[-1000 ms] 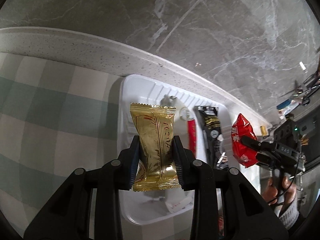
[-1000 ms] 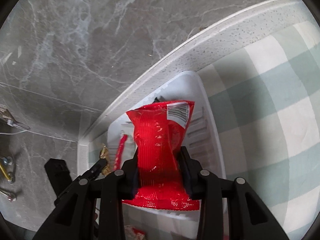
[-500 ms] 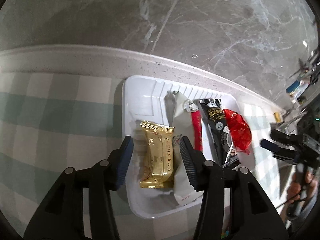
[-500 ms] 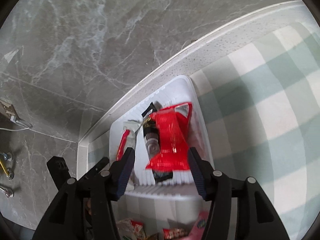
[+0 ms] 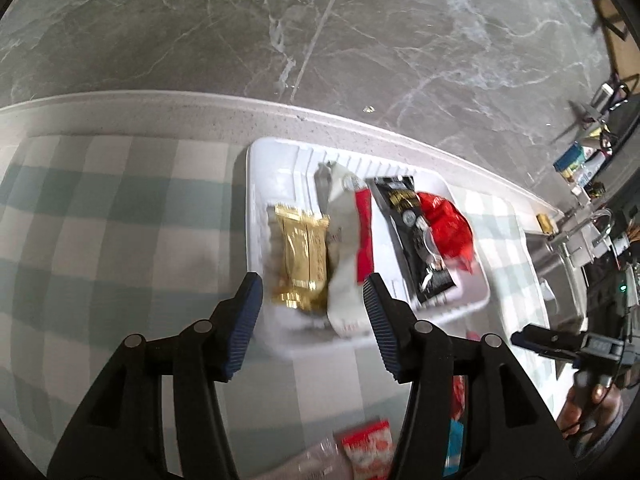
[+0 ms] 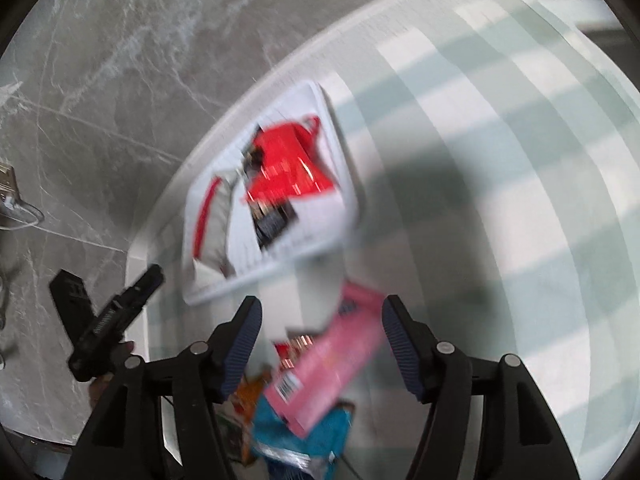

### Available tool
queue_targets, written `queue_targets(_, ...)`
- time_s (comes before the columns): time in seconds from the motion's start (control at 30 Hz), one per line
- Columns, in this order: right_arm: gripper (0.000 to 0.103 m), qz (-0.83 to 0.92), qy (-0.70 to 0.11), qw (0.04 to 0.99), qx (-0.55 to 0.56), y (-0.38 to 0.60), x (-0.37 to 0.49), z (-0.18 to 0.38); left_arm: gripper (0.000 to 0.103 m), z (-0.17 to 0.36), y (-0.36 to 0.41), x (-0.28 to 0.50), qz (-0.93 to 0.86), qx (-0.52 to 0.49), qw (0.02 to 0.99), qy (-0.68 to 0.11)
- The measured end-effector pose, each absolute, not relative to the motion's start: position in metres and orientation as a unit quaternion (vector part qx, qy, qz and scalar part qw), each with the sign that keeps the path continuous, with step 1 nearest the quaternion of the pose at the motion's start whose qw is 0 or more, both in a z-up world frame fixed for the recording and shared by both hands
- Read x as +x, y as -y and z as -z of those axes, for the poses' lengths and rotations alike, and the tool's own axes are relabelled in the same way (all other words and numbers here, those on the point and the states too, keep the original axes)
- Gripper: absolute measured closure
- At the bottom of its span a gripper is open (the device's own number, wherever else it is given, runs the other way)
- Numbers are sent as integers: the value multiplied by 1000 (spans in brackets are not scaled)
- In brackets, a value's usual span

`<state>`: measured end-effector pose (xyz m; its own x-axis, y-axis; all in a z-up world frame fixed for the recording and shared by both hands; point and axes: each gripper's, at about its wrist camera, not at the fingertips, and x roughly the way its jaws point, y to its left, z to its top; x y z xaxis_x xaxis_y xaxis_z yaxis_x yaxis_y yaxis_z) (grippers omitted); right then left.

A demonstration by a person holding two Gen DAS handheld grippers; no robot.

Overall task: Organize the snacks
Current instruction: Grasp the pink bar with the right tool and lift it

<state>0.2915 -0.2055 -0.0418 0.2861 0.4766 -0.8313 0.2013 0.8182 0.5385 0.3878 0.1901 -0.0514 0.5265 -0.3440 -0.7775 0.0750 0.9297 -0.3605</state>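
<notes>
Left tool (image 5: 312, 312) and right tool (image 6: 320, 336) gape empty; gold packet (image 5: 300, 256) and red packet (image 6: 286, 168) lie side-sorted in white tray (image 5: 264, 160)

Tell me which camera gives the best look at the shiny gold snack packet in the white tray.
Left wrist view: the gold snack packet lies unobstructed in the white tray. The blurred right wrist view doesn't show it.
</notes>
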Motion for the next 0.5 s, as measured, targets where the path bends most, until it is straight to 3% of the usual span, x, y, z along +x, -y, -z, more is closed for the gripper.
queue_targets(0.5,36,-89,-631,697,330,178,263,78,52,46,-169,303,168,-93,856,-480)
